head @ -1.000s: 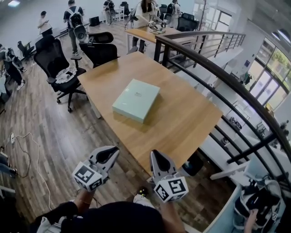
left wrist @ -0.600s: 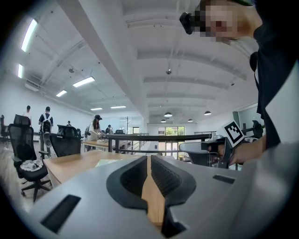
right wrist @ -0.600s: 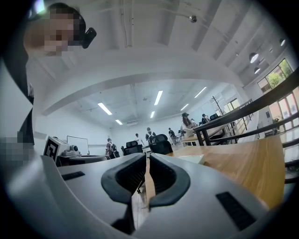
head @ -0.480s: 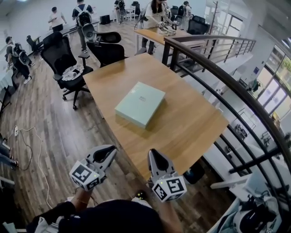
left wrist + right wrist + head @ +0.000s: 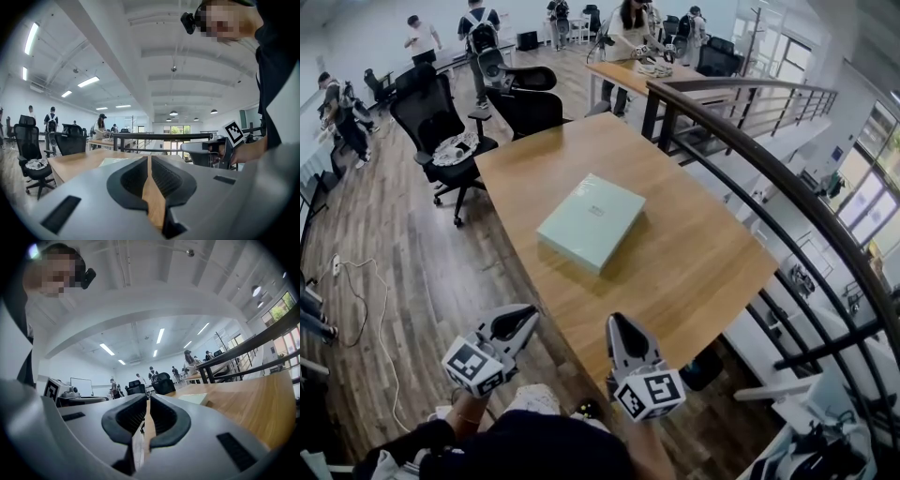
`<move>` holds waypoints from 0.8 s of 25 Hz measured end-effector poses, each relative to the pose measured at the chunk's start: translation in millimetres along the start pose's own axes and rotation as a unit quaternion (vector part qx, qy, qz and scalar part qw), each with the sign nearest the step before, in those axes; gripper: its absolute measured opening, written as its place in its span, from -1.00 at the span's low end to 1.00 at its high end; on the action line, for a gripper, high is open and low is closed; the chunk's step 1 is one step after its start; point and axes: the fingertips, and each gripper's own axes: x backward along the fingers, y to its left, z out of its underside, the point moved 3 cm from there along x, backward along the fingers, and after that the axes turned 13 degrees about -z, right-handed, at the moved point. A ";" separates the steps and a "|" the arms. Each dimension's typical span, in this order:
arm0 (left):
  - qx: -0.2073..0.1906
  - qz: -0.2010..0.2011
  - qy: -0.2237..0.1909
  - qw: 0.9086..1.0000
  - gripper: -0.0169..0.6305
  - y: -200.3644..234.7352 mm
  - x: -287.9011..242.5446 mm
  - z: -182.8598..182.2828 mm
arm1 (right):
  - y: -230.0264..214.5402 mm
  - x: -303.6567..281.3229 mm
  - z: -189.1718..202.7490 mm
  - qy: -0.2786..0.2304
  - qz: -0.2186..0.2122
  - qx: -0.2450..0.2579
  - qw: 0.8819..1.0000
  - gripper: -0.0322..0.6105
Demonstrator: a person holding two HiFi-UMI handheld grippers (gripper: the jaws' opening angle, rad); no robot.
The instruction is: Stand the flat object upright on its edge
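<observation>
The pale green box (image 5: pixel 592 222) lies flat near the middle of the wooden table (image 5: pixel 703 281), well apart from both claws. The left claw (image 5: pixel 528 314) and the right claw (image 5: pixel 617 323) hang just off the table's near edge, each clenched on nothing (only a sliver of tabletop shows through the slit between the pads).

As I judge it, the step in hand is the reach. To do it well, both claws should open on the way in and meet the box from opposite sides. One can nip the near edge and tip it up, while the other steadies the far face so the box neither skids on the smooth wood nor topples past upright.

Against a second ago, little differs. The box has not shifted on the table, and the claws stay shut and low by the near edge. Only the person's head has swung a little, so the box sits slightly lower in the head view.
</observation>
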 end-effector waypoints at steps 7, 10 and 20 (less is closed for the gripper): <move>0.011 0.018 -0.003 1.000 -0.83 13.0 -27.0 3.0 | -22.3 -9.9 6.0 0.005 0.022 0.004 1.000 -0.80; 0.003 0.037 -0.010 0.999 -0.83 27.5 -44.8 4.8 | -30.9 -22.3 3.2 0.003 0.040 0.009 0.999 -0.79; -0.005 0.119 -0.010 0.993 -0.83 87.6 -117.1 -17.8 | -53.8 -87.6 -15.9 -0.017 0.114 0.018 0.993 -0.79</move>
